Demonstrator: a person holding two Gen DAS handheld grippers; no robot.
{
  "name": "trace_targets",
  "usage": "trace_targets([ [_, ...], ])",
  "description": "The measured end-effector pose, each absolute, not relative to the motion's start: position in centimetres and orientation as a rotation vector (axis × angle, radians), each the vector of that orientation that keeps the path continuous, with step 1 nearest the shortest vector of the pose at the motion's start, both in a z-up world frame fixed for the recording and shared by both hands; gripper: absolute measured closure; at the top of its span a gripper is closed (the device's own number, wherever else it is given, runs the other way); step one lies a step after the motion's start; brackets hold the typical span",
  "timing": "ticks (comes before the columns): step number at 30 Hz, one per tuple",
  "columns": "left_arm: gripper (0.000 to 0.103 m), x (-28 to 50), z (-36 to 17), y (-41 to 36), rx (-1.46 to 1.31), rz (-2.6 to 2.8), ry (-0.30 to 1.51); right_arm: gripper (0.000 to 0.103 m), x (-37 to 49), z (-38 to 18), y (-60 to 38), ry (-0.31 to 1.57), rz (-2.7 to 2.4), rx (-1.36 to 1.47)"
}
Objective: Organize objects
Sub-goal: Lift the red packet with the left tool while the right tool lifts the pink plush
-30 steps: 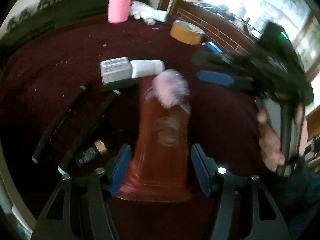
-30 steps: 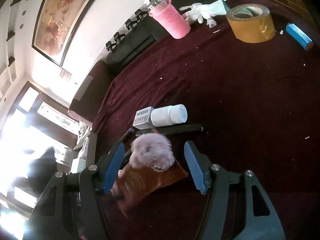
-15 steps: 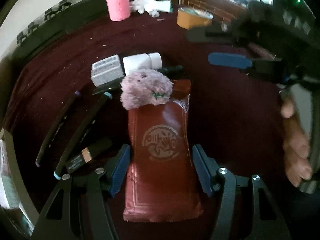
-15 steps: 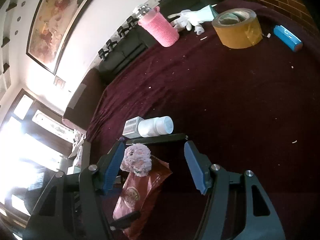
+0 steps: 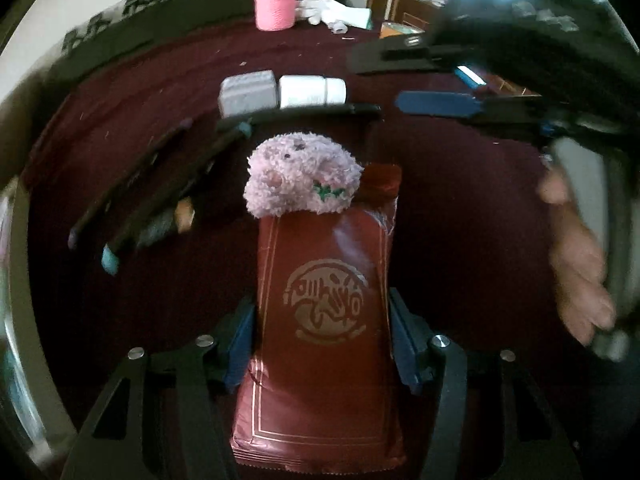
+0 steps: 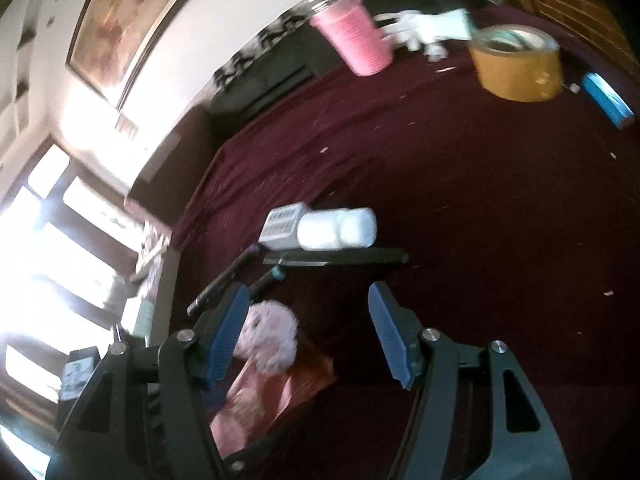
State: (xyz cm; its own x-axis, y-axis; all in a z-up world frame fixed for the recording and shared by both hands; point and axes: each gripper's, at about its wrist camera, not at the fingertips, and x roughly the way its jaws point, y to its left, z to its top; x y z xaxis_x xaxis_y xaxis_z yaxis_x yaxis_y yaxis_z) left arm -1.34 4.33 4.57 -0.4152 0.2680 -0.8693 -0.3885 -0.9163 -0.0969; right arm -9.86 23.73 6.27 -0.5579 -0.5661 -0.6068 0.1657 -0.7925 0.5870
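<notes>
The left hand-held gripper, tilted steeply down toward the dark red surface, has a red snack pouch between its blue pads, and its jaws are closing on the pouch's sides. A fluffy pink plush toy sits at the pouch's far end, touching it. Beyond them, part of the sorting looks done: a grey box and a white bottle lie side by side, with a long black bar just in front and two dark pens and a small tube to the left. The right hand-held gripper, held in a person's hand, hovers with its jaws apart and nothing between them. Well apart at the far edge, a pink cup, a white glove, a roll of tape and a small blue object appear still unsorted.
</notes>
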Motion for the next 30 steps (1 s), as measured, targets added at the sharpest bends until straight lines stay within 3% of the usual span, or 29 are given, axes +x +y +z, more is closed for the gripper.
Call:
trace_targets([
  [5, 0.050, 1.5, 4.7, 2.3, -1.408, 2.311, 0.120, 0.041, -8.9, 6.3, 19.4, -0.480, -2.190, 1.152],
  [10, 0.050, 1.7, 4.9, 2.3, -1.409, 2.306, 0.115, 0.041, -6.3, 6.2, 14.4, -0.123, -2.101, 1.150],
  [15, 0.050, 1.9, 4.9, 2.0, -1.404, 2.303, 0.100, 0.042, -5.4, 5.3, 12.9, 0.009, -2.069, 1.159],
  [17, 0.050, 1.7, 4.8, 1.9, -1.400, 2.305, 0.090, 0.058, -5.1, 4.8, 12.5, 0.059, -2.078, 1.173],
  [20, 0.050, 1.2, 4.5, 1.9, -1.384, 2.331, 0.083, 0.066, -5.3, 4.9, 12.9, 0.055, -2.107, 1.168],
  [21, 0.050, 1.0, 4.4, 2.0, -1.381, 2.338, 0.080, 0.074, -5.4, 5.2, 13.2, 0.035, -2.116, 1.161],
  [30, 0.054, -0.9, 4.1, 1.0, -1.359, 2.381, -0.001, 0.075, -6.6, 7.0, 16.2, -0.149, -2.239, 1.082],
])
